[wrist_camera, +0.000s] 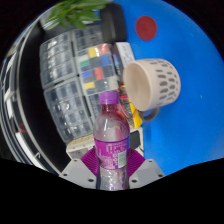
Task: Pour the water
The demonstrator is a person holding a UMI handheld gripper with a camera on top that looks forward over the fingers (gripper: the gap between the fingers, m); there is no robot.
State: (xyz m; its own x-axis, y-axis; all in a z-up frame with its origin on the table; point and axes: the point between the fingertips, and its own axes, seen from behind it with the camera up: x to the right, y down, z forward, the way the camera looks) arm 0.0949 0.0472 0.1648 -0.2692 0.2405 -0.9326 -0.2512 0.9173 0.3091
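Observation:
A clear plastic water bottle (111, 125) with a purple cap and a pink-purple label is held upright between my fingers, whose purple pads press on its lower body from both sides. My gripper (110, 165) is shut on the bottle. Beyond it and to the right, a cream ribbed cup (152, 83) hangs tilted with its open mouth facing the bottle's top. The cup's mouth is close to the bottle cap but apart from it.
A blue surface (185, 45) with a red round spot (146, 28) lies behind the cup. A colourful checkered box (101, 62) and clear plastic containers (62, 75) stand behind the bottle to the left. Green leaves (78, 12) show further back.

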